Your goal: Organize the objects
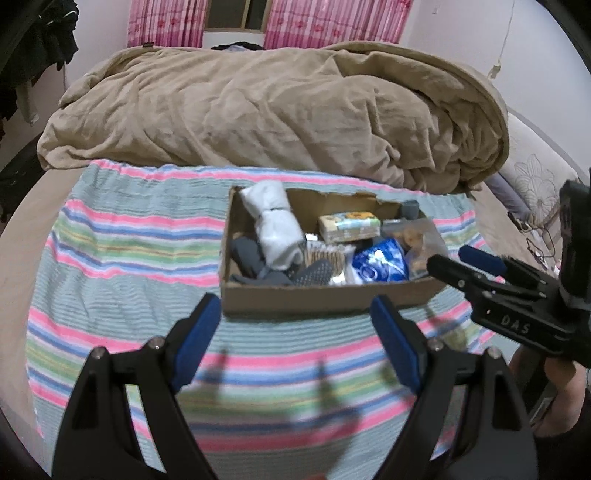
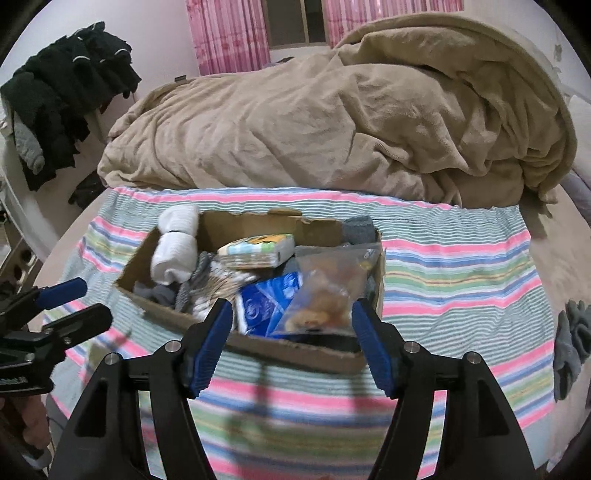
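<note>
An open cardboard box sits on a striped towel on a bed. It holds a rolled white cloth, a tissue pack, a blue packet, a clear bag of brown items and grey socks. My left gripper is open and empty in front of the box. My right gripper is open and empty at the box's near edge; it also shows in the left wrist view.
A rumpled tan blanket lies behind the towel. A grey sock lies on the towel's right edge. Dark clothes hang at left. Pink curtains hang behind.
</note>
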